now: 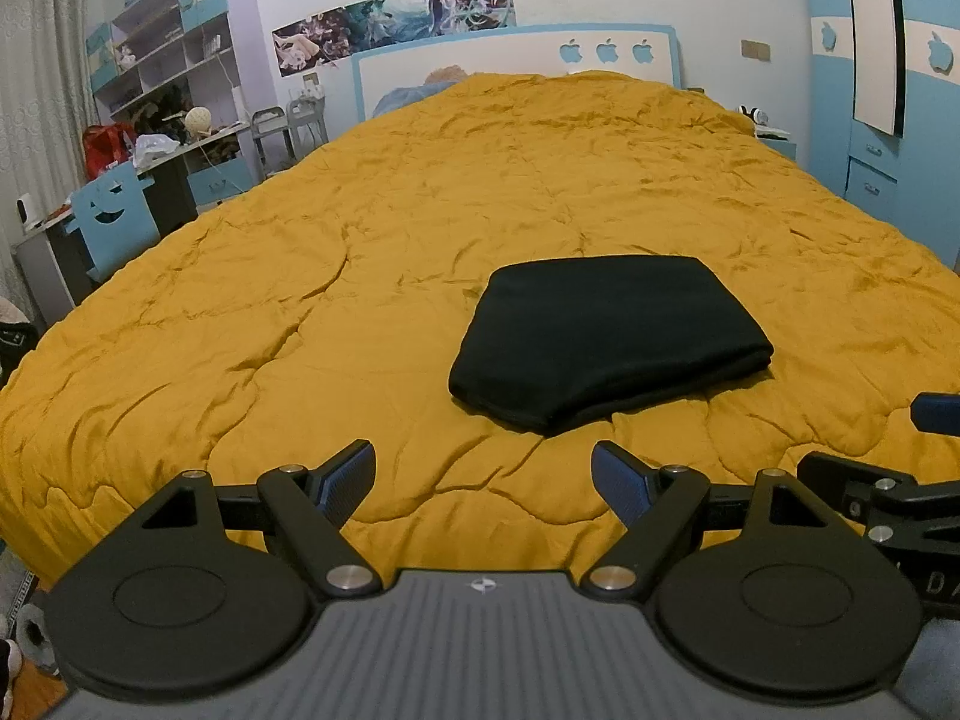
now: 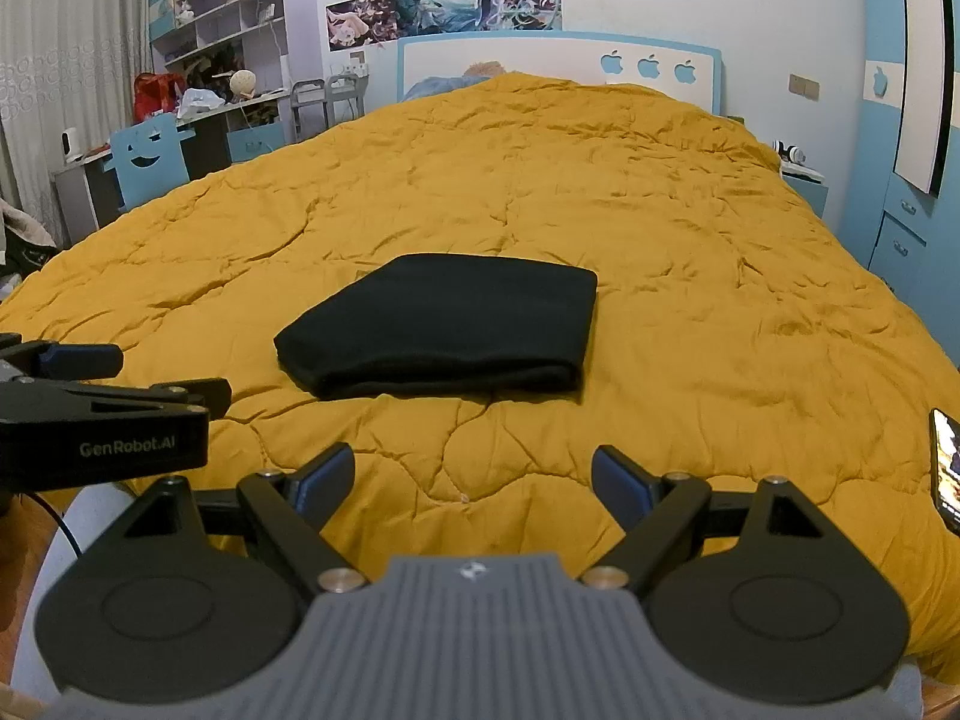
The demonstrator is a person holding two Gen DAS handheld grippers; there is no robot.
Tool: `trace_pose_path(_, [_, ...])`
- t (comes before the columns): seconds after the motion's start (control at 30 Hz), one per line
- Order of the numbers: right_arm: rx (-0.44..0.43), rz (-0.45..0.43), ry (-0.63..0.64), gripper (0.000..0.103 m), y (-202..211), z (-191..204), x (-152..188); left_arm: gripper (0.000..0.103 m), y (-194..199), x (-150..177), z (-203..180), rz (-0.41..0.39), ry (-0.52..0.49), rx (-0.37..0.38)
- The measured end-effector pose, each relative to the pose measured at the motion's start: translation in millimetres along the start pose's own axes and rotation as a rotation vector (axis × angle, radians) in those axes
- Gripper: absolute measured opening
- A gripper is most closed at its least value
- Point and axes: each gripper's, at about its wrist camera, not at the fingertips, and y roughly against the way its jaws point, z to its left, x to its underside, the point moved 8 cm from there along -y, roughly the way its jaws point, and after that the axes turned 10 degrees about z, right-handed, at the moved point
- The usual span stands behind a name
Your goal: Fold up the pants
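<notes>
Black pants (image 1: 606,339) folded into a compact thick bundle, roughly rectangular, layered edges stacked on the near side, top surface smooth. Bundle lies flat on the mustard-yellow quilt (image 1: 360,276) covering the bed, toward the near end, just ahead of both grippers. In the right wrist view the pants (image 2: 444,324) sit left of centre; in the left wrist view right of centre.

Left gripper (image 1: 483,483) spread wide, blue-padded fingers (image 1: 348,480) well apart, nothing between them. It hangs above the near quilt edge, clear of the pants, pointing toward the headboard (image 1: 516,60). Right gripper (image 2: 472,483) likewise wide open, empty, same heading, not touching the pants.

The two are side by side: the left gripper body shows at the left edge of the right wrist view, the right gripper's finger at the right edge of the left wrist view.

Phone (image 2: 947,468), screen lit, on the quilt at the far right. Desk chair (image 2: 147,159) and shelves (image 2: 216,18) at left of room.
</notes>
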Motion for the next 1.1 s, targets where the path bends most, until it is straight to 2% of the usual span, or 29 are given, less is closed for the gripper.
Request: trace_pose_path(1.1, [0.000,-0.003,-0.021,0.082,2.7,-3.3,1.0,0.094,1.4,1.4,-2.8,0.005,-0.006,0.034])
